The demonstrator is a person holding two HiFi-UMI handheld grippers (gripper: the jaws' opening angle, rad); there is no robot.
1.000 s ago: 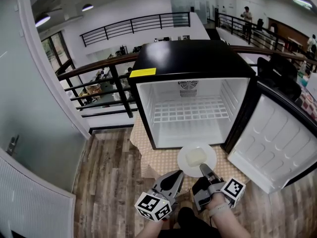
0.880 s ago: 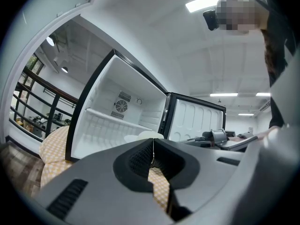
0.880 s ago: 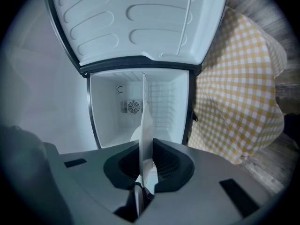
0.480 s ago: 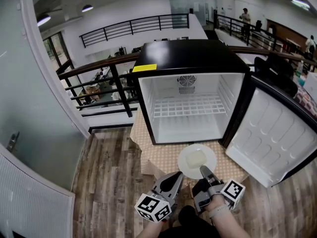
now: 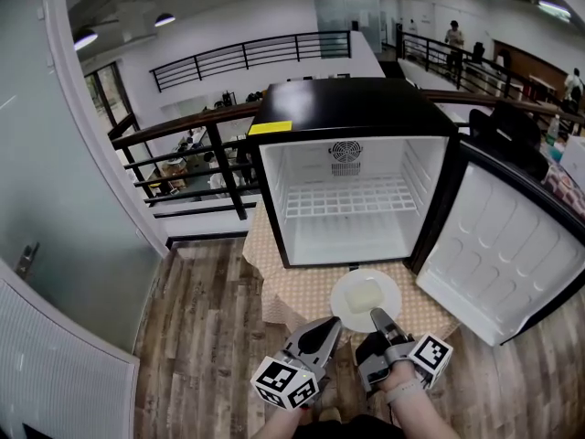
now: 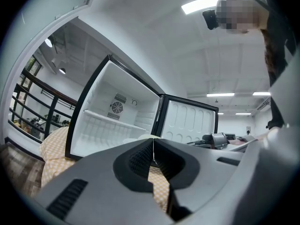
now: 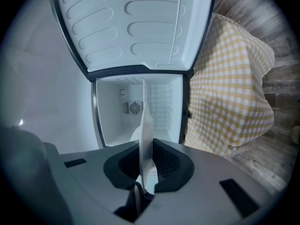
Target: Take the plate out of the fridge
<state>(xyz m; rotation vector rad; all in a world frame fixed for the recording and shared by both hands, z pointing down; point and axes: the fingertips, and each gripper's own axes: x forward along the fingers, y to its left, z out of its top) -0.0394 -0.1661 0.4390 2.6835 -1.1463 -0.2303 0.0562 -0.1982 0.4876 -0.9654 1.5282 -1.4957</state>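
The right claw (image 5: pixel 377 315) pinches the plate (image 5: pixel 341 303) bearing a pale slab (image 5: pixel 363 293) before the open fridge (image 5: pixel 352 108); left claw (image 5: pixel 331 325) closed.

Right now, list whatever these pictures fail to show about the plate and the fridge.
- Plate near rim: head view, covered by the right claw shut on it.
- Plate's top: right gripper view shows it edge-on only.
- Pale block on the plate: head view, too small to identify.
- Fridge door: head view, outer corner cut off by the right edge.
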